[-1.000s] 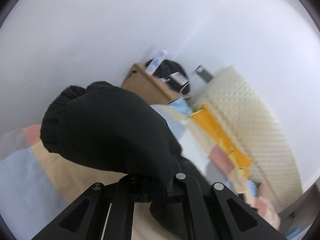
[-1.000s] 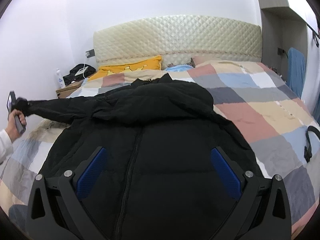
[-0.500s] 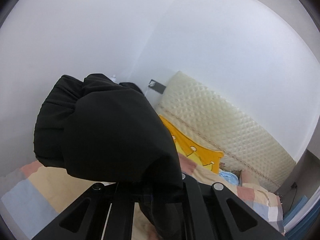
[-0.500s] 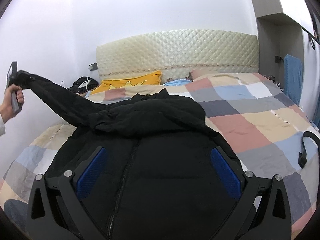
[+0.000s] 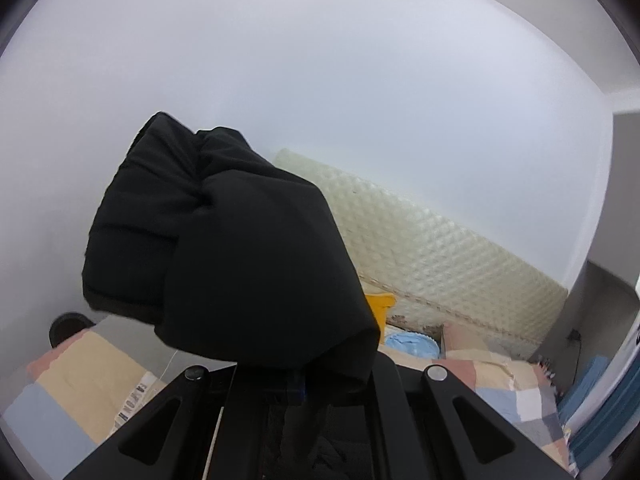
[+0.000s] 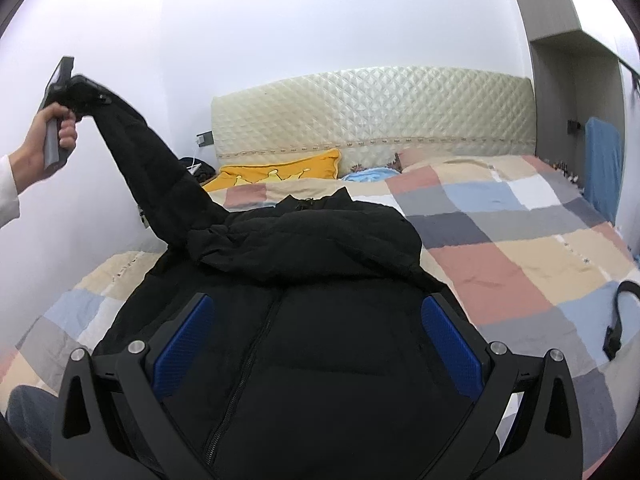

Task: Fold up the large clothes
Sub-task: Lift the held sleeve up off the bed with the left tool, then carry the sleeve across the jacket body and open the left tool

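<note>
The left claw [image 6: 76, 88] grips the sleeve [image 6: 152, 168] up high to fold it over the coat [image 6: 320, 360]; the right claw [image 6: 316, 344] waits open.

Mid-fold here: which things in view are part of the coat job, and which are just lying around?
Part of the job:
- black padded zip-front coat on the patchwork bedspread
- its sleeve, held up by the left gripper
- right gripper, open above the coat

Lying about:
- yellow pillow
- blue towel
- black strap
</note>
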Demonstrator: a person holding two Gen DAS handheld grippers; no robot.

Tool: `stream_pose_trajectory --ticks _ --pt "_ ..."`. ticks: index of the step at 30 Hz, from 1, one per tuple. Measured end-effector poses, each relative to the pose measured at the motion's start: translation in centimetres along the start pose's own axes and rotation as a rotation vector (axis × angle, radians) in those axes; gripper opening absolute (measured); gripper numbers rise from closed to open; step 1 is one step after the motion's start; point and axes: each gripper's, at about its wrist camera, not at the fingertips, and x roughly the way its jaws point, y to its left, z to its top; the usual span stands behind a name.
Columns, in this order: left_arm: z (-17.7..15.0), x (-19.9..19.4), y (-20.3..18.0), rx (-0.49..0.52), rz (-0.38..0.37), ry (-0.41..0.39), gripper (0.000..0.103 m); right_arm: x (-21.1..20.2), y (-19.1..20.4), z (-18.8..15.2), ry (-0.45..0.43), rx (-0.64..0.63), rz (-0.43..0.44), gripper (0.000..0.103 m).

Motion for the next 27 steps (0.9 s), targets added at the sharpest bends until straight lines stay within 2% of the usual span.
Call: stream_pose_trajectory --ticks 5,9,10,14,17,20,24,27 --pt "-0.9 1.0 -5.4 0.09 -0.007 0.014 0.006 -0.4 -1.6 -0.1 0.005 0.042 -0.01 0.103" --pt "-2.2 2.5 -9.2 0.119 -0.026 0.023 0.006 -1.3 -3.1 0.1 -0.023 0.061 -0.059 0.103" --pt "-3.2 1.1 -10.5 0.132 -0.033 0.021 0.006 -1.5 -3.5 0.0 -0.031 0.06 -0.076 0.103" --pt "-5.7 1.3 -15.6 0.207 -0.056 0.031 0.006 -2.0 -5.2 0.2 -0.04 0.096 -0.103 0.103" --pt "-8.4 2.0 -19.8 0.26 -0.054 0.059 0.006 -2.0 -6.5 0.6 -0.052 0.132 -0.122 0.103" --pt "-11.2 3.0 -23.2 0.307 -0.106 0.087 0.008 -2.0 -7.8 0.7 -0.063 0.174 -0.135 0.103" --pt "-17.1 5.1 -28.4 0.437 -0.157 0.155 0.009 -1.8 -9.1 0.5 -0.051 0.213 -0.143 0.103" --pt "-21.2 6.0 -30.7 0.499 -0.194 0.194 0.009 -1.5 -9.9 0.2 -0.039 0.249 -0.138 0.103"
